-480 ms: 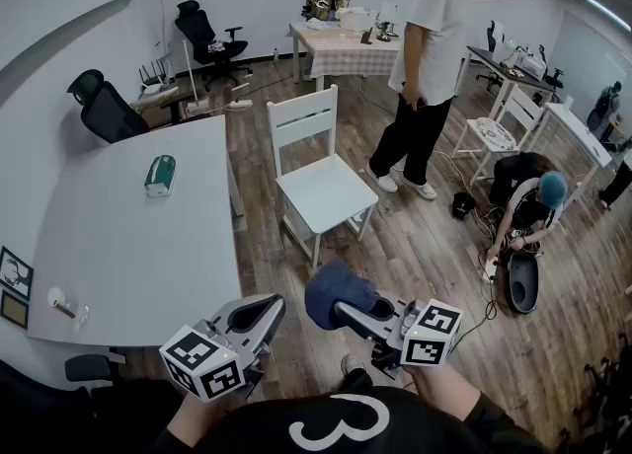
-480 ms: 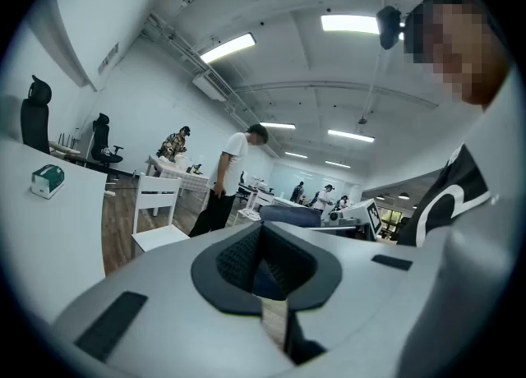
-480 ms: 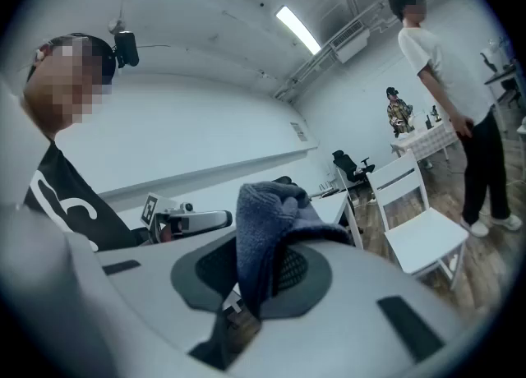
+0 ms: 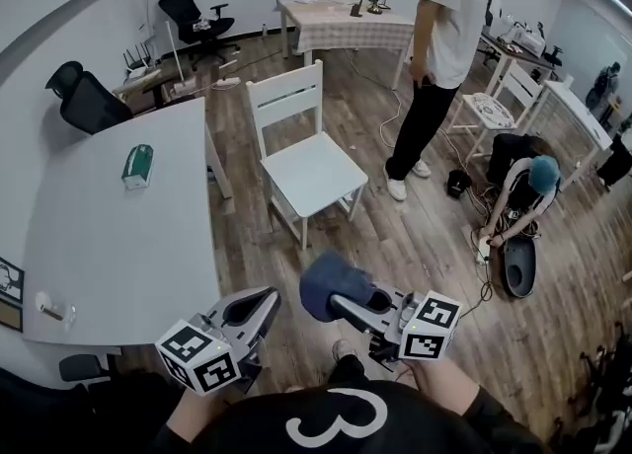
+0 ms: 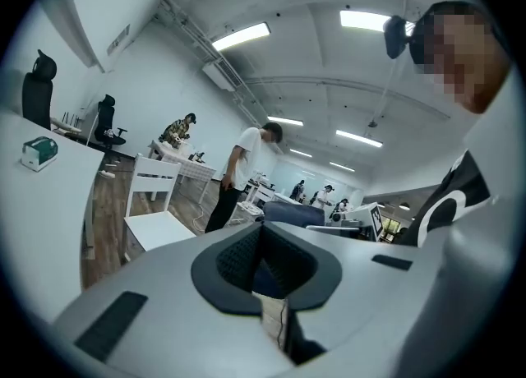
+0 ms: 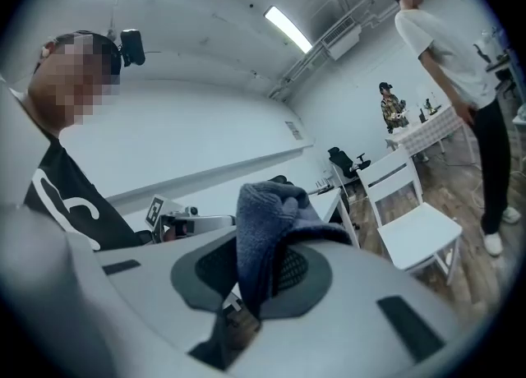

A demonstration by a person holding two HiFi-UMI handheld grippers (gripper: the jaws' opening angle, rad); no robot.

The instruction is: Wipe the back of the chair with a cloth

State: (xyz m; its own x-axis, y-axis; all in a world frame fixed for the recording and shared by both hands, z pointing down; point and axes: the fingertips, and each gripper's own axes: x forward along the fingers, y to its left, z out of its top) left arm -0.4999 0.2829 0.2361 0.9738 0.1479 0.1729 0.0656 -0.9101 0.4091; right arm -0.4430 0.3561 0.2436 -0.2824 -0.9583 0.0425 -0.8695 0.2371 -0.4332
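Right hand-held gripper clamps blue cloth, well apart from white chair. Left hand-held gripper closed on nothing, near counter.

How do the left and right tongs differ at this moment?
The right tongs are shut on a blue cloth; the left tongs are shut on nothing. In the head view the left tongs slant rightward, the right tongs leftward. Both are held low, short of the white chair.
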